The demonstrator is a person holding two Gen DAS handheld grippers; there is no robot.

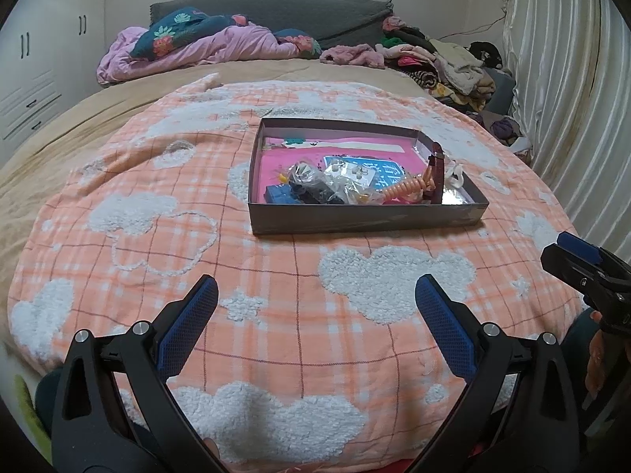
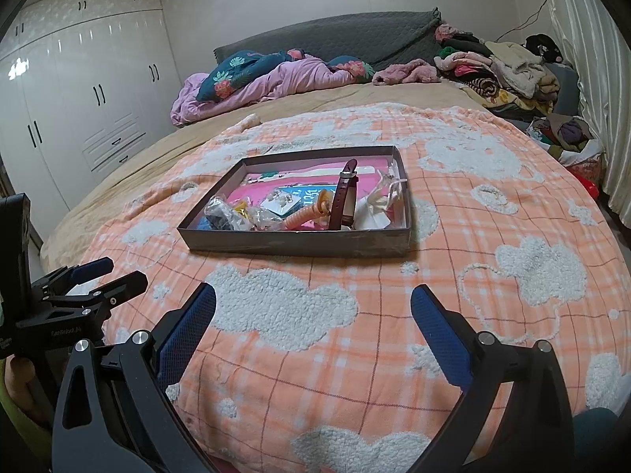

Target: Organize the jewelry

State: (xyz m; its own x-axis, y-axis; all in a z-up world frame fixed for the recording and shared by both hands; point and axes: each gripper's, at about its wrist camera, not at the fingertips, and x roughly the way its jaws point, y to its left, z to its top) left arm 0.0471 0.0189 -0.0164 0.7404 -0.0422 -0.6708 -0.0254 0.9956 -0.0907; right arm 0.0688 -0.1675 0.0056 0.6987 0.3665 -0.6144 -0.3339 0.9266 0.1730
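Left wrist view. My left gripper (image 1: 315, 295) hangs over the blanket (image 1: 138, 181), its blue-padded fingers (image 1: 189, 323) spread wide with nothing between them. Ahead, near the middle of the blanket, sits the box (image 1: 366, 220), a shallow grey tray with a pink lining. The jewelry lies heaped at its near end: a dark red strap (image 1: 437, 173) standing on edge against the right wall, an orange coil (image 1: 406, 187) just left of it, an earring card (image 1: 349, 169) on a blue sheet, a clear bag (image 1: 305, 175) with dark contents, and a blue block (image 1: 280, 195) at the near wall. My right gripper (image 1: 572, 254) enters at the right edge, well apart from the box; from here I cannot tell how its jaws stand. Beyond the blanket lie a pink quilt (image 1: 197, 51) and a clothes pile (image 1: 445, 59).

Right wrist view. My right gripper (image 2: 313, 295) hovers low over the blanket (image 2: 473, 276), fingers (image 2: 441, 335) wide apart and holding nothing. The box (image 2: 299, 242) lies ahead, slightly left of centre, clear of both grippers. Inside, the strap (image 2: 343, 197) arches upright near the right half, the coil (image 2: 305, 213) touching its left side, the bag (image 2: 224, 213) at the near left corner, and the card (image 2: 282, 199) behind them. White pieces (image 2: 380, 205) fill the right end; I cannot tell what they are. My left gripper (image 2: 118, 272) shows at the left edge, jaws parted. A wardrobe (image 2: 79, 90) lines the left wall.
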